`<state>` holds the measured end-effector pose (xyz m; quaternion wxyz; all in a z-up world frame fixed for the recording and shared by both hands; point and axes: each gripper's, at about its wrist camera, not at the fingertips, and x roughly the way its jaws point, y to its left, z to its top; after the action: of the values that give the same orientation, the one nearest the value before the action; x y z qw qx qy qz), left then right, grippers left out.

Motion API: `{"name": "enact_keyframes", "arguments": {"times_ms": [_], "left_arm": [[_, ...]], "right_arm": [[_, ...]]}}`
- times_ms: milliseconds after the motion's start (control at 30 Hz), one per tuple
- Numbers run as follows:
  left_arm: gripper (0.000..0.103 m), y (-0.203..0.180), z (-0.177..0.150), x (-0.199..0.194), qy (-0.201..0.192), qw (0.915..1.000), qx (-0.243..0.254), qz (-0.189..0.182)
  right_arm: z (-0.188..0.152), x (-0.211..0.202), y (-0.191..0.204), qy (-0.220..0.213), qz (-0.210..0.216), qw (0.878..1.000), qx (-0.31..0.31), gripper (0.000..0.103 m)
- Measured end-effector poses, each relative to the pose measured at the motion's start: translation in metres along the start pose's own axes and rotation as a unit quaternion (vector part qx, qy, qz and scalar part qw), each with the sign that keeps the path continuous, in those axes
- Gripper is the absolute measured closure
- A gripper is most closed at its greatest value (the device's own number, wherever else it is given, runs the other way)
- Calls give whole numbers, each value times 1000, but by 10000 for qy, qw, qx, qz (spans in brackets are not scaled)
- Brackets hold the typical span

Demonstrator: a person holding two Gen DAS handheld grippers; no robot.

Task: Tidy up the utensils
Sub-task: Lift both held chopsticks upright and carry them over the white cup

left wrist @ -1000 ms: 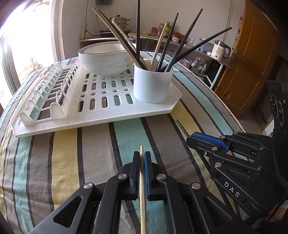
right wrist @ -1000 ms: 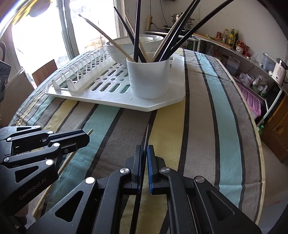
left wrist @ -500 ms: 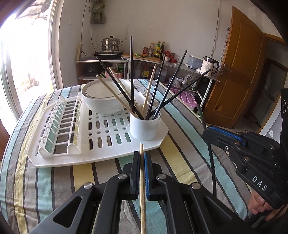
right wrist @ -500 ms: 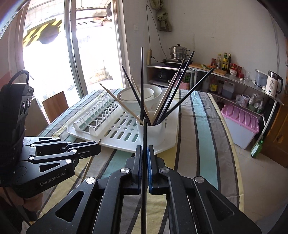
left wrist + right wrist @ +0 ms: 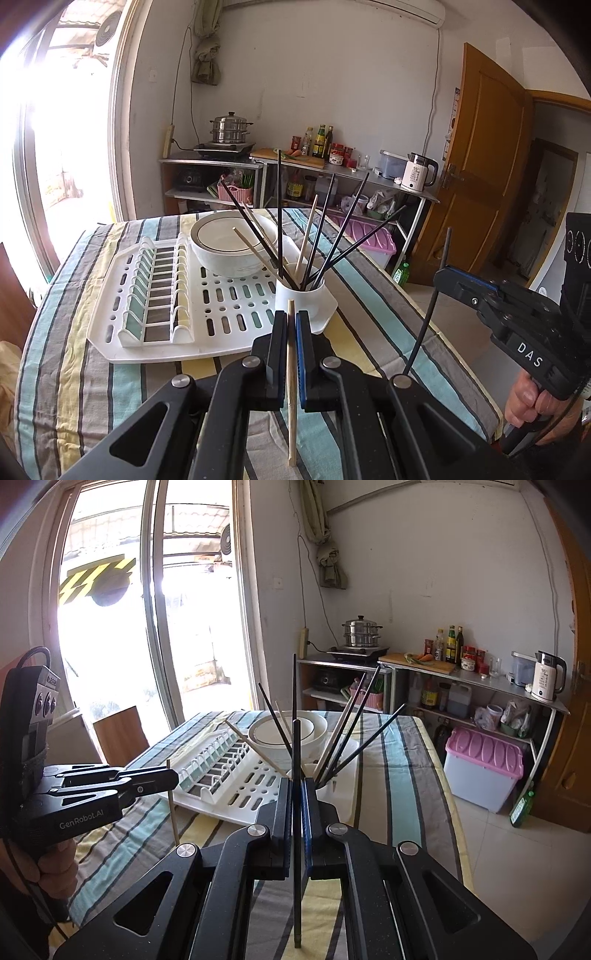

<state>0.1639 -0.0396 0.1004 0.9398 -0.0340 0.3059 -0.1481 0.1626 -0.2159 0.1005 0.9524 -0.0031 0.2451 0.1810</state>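
Left gripper [image 5: 291,332] closed on a wooden chopstick [image 5: 291,384] — stick runs upright between the jaws, both ends sticking out, held clear above the striped tabletop [image 5: 74,369]. Right gripper [image 5: 296,805] closed on a black chopstick [image 5: 296,775], also upright, its top end overlapping the white cup [image 5: 300,301] in the right wrist view.

Cup stands on the near right corner of the white drying rack [image 5: 229,321], holding a fan of black and wooden chopsticks that lean outward in all directions. Those splayed sticks crowd the cup mouth. White bowl [image 5: 231,251] sits on the rack just behind the cup, touching or nearly touching some leaning sticks; cannot tell which. Plate slots on the rack's left side.

Both grippers are on the near side of the rack, apart from each other — each shows at the edge of the other's view.

Background: shelf with steamer pot [image 5: 229,127], bottles, kettle [image 5: 419,177]; pink-lidded bin [image 5: 484,768] on the floor; wooden door at right
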Motion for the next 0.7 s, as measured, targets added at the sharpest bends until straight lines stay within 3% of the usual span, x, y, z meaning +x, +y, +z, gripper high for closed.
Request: {"name": "enact_keyframes", "arguments": {"times_ms": [333, 700], "left_arm": [[99, 4, -14, -29, -100, 9999, -10, -63], [99, 4, -2, -32, -181, 9998, 58, -82]], "right_arm": [[-6, -17, 2, -73, -31, 10000, -16, 98], [0, -28, 2, -212, -80, 9997, 24, 98]]}}
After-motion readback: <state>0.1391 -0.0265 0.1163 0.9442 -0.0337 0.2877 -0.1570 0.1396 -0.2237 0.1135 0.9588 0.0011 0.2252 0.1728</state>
